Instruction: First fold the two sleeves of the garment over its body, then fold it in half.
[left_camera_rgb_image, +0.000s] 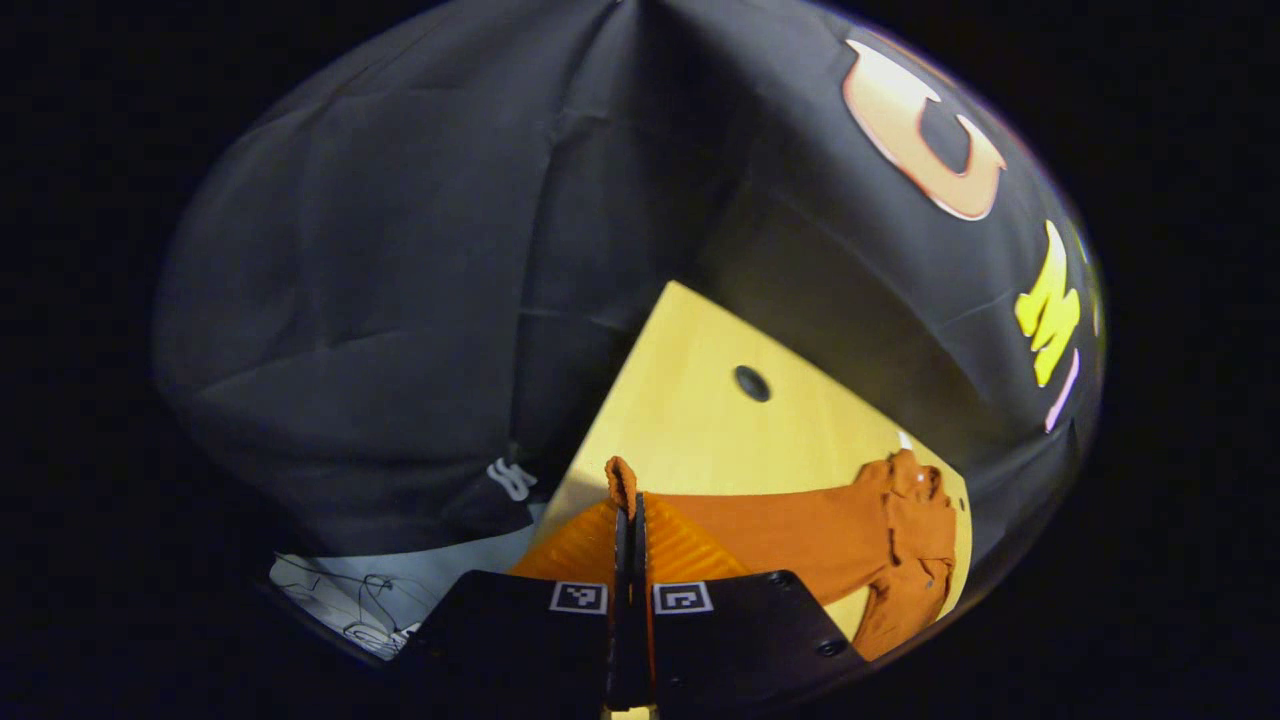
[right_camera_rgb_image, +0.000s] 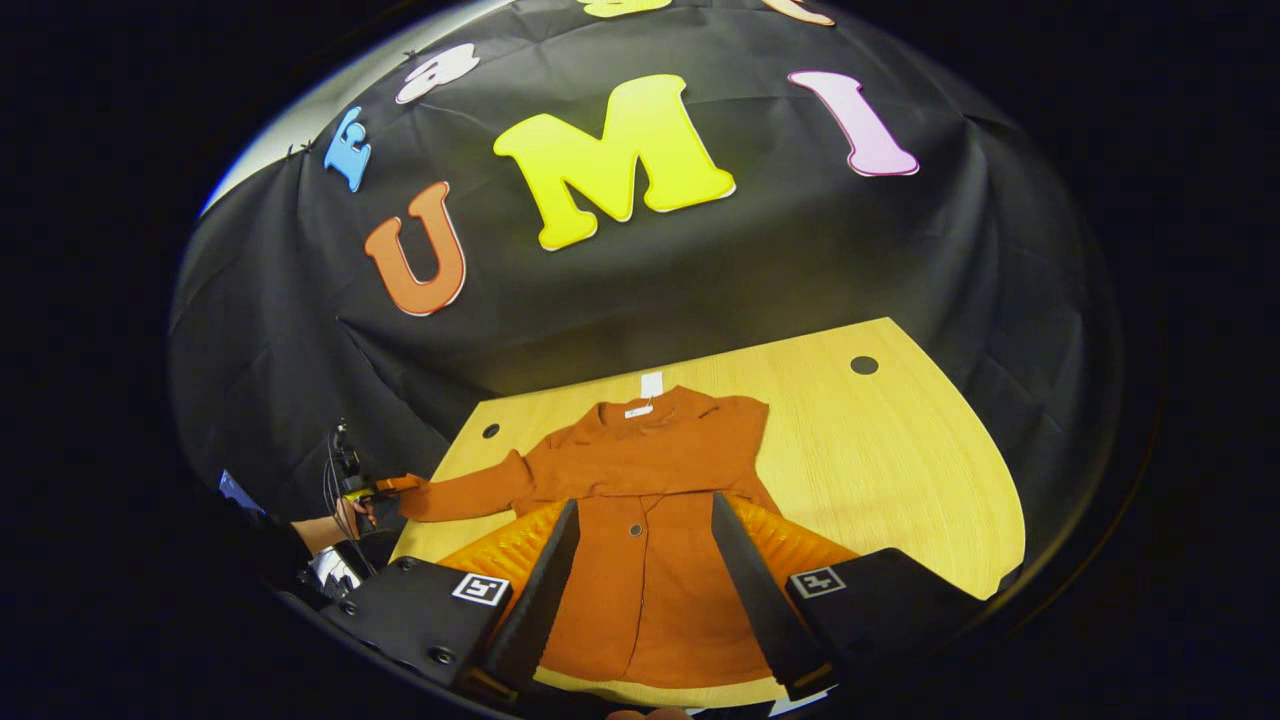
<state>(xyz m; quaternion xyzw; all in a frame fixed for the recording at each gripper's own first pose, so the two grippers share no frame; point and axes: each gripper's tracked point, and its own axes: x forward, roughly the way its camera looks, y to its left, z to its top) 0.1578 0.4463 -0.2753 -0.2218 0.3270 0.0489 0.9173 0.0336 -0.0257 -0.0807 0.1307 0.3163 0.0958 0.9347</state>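
garment (right_camera_rgb_image: 650, 520) hem behind right gripper (right_camera_rgb_image: 645, 530), tag too small

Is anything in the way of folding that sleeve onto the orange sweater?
Nothing visible blocks it. The left gripper is shut on the cuff of the orange knit garment's sleeve, stretched out sideways on the pale wooden table. The garment's body lies flat and bare. The right gripper hovers open above it, touching nothing.

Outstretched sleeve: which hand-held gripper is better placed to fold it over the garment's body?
Left. The left hand-held gripper is already shut on the sleeve cuff. The right hand-held gripper hangs open above the orange cardigan, holding nothing.
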